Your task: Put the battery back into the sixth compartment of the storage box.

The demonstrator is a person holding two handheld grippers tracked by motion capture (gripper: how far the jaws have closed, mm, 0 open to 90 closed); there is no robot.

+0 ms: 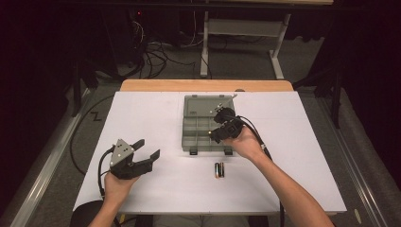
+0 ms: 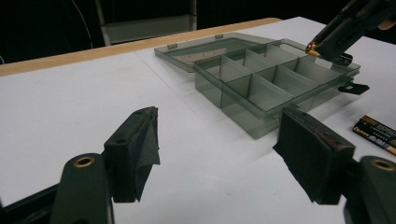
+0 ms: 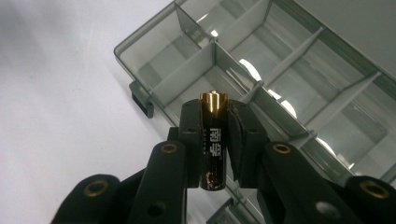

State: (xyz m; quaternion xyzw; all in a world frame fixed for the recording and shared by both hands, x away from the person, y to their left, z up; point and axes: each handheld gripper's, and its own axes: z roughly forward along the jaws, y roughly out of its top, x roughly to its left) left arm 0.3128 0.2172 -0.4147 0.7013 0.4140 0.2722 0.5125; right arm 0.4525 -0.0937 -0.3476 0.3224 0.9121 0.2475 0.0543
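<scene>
A smoky clear compartment box (image 1: 191, 137) lies open mid-table, its lid (image 1: 203, 105) folded flat behind it. My right gripper (image 1: 213, 134) hovers over the box's front right part, shut on a black battery (image 3: 213, 149) with a gold end that points toward the box's dividers (image 3: 261, 93). In the left gripper view that gripper (image 2: 322, 44) hangs above the box (image 2: 261, 84) with the gold tip showing. Two more black-and-gold batteries (image 1: 219, 170) lie on the table in front of the box. My left gripper (image 1: 149, 147) rests at the front left, open and empty, its pads (image 2: 313, 154) wide apart.
The white table top (image 1: 142, 109) has a wooden strip along its far edge (image 1: 203, 85). Cables and a white table frame (image 1: 246, 28) stand on the floor beyond. The box's black latches (image 1: 193, 152) face the near side.
</scene>
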